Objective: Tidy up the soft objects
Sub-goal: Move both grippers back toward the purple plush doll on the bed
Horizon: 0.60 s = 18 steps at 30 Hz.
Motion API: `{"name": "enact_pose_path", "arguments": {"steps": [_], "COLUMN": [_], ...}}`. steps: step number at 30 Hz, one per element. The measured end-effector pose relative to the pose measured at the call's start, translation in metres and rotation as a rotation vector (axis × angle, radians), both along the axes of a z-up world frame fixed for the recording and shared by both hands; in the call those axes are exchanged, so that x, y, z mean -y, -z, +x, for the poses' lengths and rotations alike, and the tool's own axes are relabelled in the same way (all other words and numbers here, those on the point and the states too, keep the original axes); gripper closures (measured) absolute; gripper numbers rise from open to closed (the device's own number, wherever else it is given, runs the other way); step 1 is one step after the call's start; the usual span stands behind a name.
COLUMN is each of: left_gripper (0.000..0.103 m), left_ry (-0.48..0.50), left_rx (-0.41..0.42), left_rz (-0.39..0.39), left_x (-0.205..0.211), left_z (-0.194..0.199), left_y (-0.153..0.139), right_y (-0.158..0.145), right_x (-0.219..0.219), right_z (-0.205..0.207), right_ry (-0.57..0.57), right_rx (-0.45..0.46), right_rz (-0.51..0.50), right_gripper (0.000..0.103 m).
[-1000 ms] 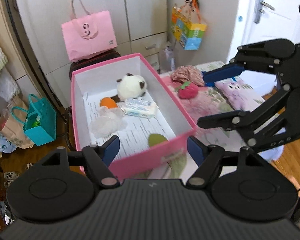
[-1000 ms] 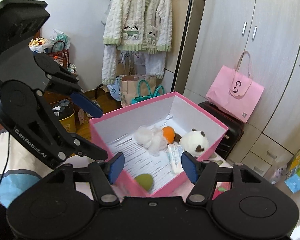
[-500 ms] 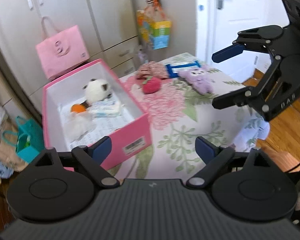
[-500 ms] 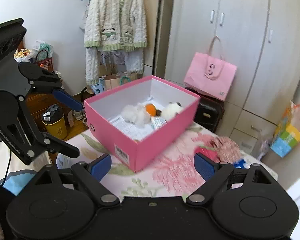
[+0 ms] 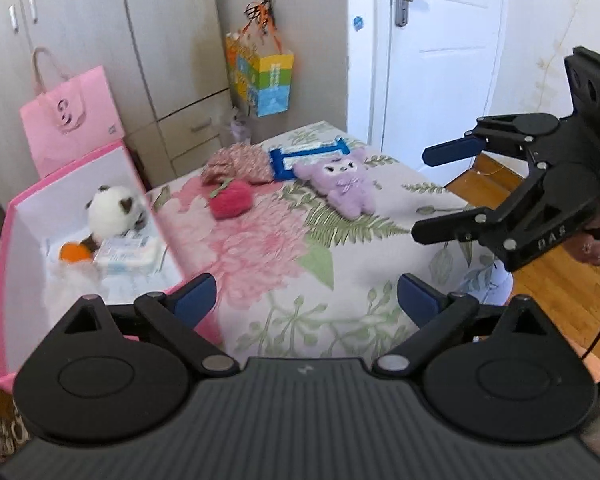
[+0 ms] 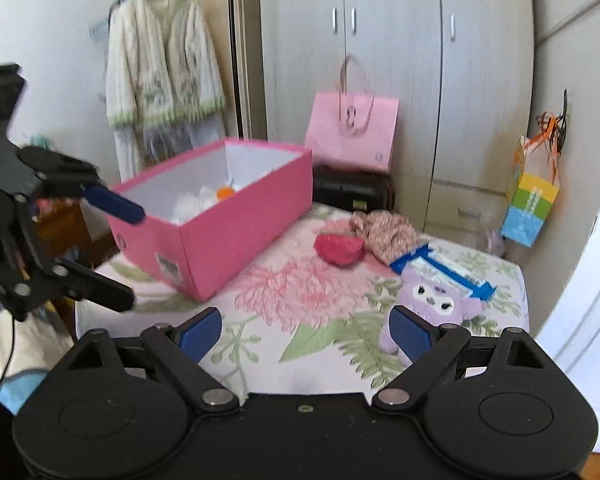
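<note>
your left gripper [image 5: 306, 294]: jaws opening, near full spread, nothing between the pads; only flowered bedspread [image 5: 284, 264] beneath.
your right gripper [image 6: 304, 330]: jaws wide apart, holding nothing; the pad at 3 o'clock sits in front of the purple plush's lower edge; contact cannot be told.

items outward from the left gripper:
- pink box [image 5: 4, 280], 9 to 10 o'clock, open top, standing on the bedspread. inside: panda plush [image 5: 110, 210], orange ball [image 5: 74, 252], tissue pack [image 5: 130, 254], white fluff [image 5: 70, 284], blurred.
- red plush [image 5: 232, 198], 12 o'clock, on the bedspread, just beside the box's far corner.
- patterned cloth [image 5: 238, 160], behind the red plush, touching it.
- purple plush [image 5: 346, 186], 1 o'clock, face up.
- blue-edged packet [image 5: 312, 154], beyond the purple plush, tucked under its head.
- right gripper, 3 o'clock, held above the bed's edge.

items outward from the right gripper:
- purple plush [image 6: 436, 304], 2 o'clock.
- red plush [image 6: 338, 250], 12 o'clock.
- pink box [image 6: 236, 236], 11 o'clock.
- left gripper [image 6: 112, 252], 9 o'clock, beside the box's near end.
</note>
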<state>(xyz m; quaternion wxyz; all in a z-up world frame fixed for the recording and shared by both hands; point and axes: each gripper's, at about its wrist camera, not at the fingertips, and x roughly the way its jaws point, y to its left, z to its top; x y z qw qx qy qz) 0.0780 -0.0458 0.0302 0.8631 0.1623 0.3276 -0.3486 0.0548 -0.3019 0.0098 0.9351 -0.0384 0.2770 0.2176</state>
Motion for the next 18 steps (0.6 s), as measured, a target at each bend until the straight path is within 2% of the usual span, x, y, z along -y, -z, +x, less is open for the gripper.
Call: {"name": "enact_pose_path", "arguments": {"steps": [4, 7, 11, 13, 16, 18], "left_gripper": [0.005, 0.005, 0.005, 0.005, 0.005, 0.005], "left_ry": [0.006, 0.010, 0.012, 0.011, -0.008, -0.030], "left_rx": [0.008, -0.036, -0.050, -0.046, -0.036, -0.015], "left_rz": [-0.023, -0.056, -0.091, -0.136, -0.252, -0.277], "left_x": [0.015, 0.024, 0.037, 0.043, 0.045, 0.052], "left_z": [0.012, 0.025, 0.037, 0.044, 0.057, 0.065], "left_y": [0.009, 0.015, 0.028, 0.036, 0.052, 0.062], "right_y": [0.016, 0.034, 0.059, 0.068, 0.078, 0.084], "right_x": [0.017, 0.027, 0.034, 0.037, 0.041, 0.043], "right_z": [0.005, 0.017, 0.032, 0.037, 0.045, 0.052], "right_ry": [0.043, 0.080, 0.113, 0.122, 0.144, 0.187], "right_rx": [0.035, -0.004, -0.041, -0.039, -0.011, -0.001], "right_rz": [0.050, 0.032, 0.015, 0.023, 0.067, 0.083], "right_gripper": [0.010, 0.010, 0.010, 0.010, 0.010, 0.010]}}
